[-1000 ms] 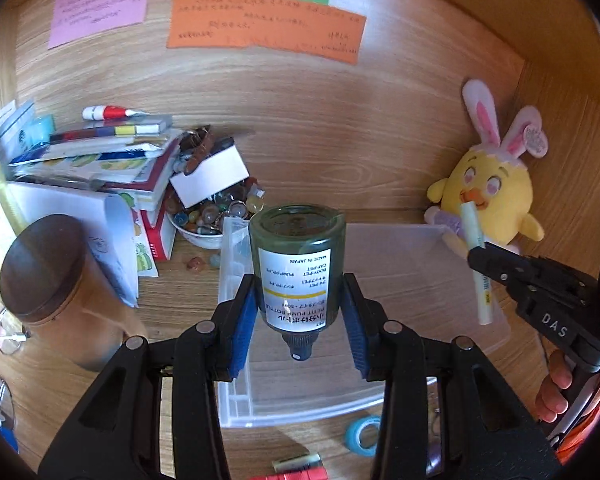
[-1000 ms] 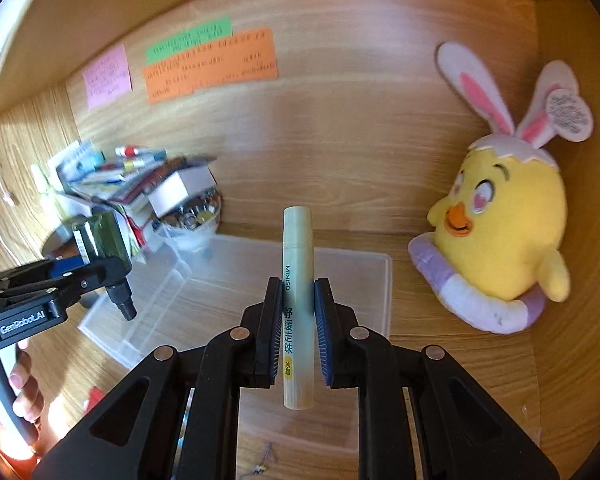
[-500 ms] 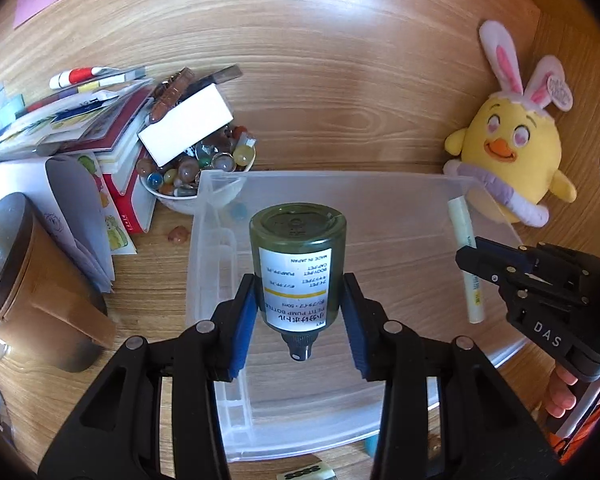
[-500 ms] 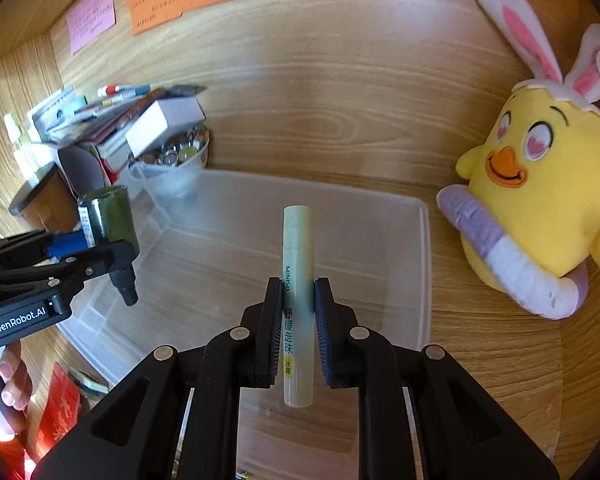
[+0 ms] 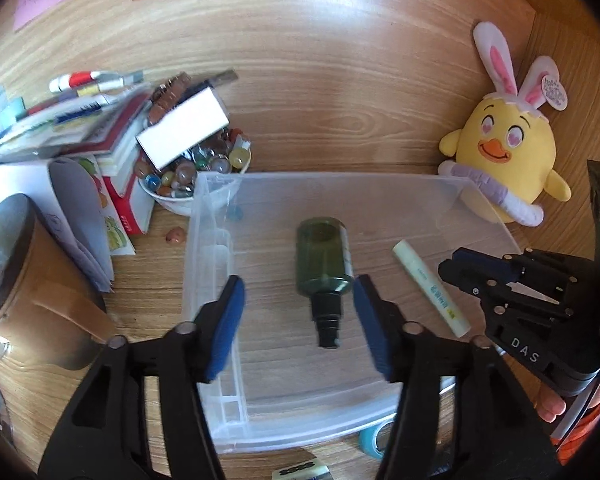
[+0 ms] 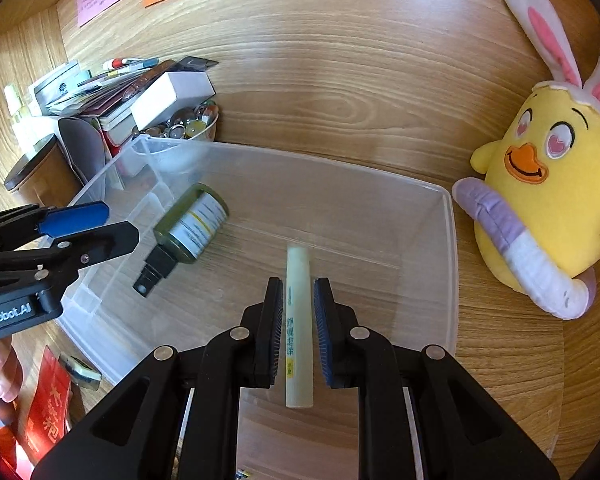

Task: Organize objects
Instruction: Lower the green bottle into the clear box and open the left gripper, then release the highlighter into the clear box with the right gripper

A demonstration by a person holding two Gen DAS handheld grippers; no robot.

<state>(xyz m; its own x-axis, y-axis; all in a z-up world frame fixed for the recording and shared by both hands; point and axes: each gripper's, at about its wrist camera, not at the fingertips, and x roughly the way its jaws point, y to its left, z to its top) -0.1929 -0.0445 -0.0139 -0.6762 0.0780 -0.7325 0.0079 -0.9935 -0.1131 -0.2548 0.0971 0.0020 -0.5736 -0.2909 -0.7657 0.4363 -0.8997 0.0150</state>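
Observation:
A dark green pump bottle (image 5: 322, 256) lies on its side in the clear plastic bin (image 5: 340, 176), nozzle toward me. My left gripper (image 5: 298, 284) hovers over it with its jaws opening, and the blue pads stand clear of the bottle on both sides. The right wrist view shows the same bottle (image 6: 194, 224) just past the left gripper (image 6: 120, 224). My right gripper (image 6: 298, 284) is shut on a pale yellow stick (image 6: 299, 340), held low over the bin's (image 6: 452, 260) right half. From the left wrist view the stick (image 5: 428, 288) slants beside the right gripper (image 5: 446, 268).
A yellow chick plush with rabbit ears (image 5: 504, 152) sits right of the bin. Left of it are a bowl of marbles (image 5: 196, 168), stacked books (image 5: 112, 136) and a brown canister (image 5: 24, 272). A tape roll (image 5: 370, 438) and a red packet (image 6: 48, 412) lie in front.
The left jaws have spread and the green bottle has left them and now lies in the bin. Both grippers have sunk toward the bin. The right still grips the stick.

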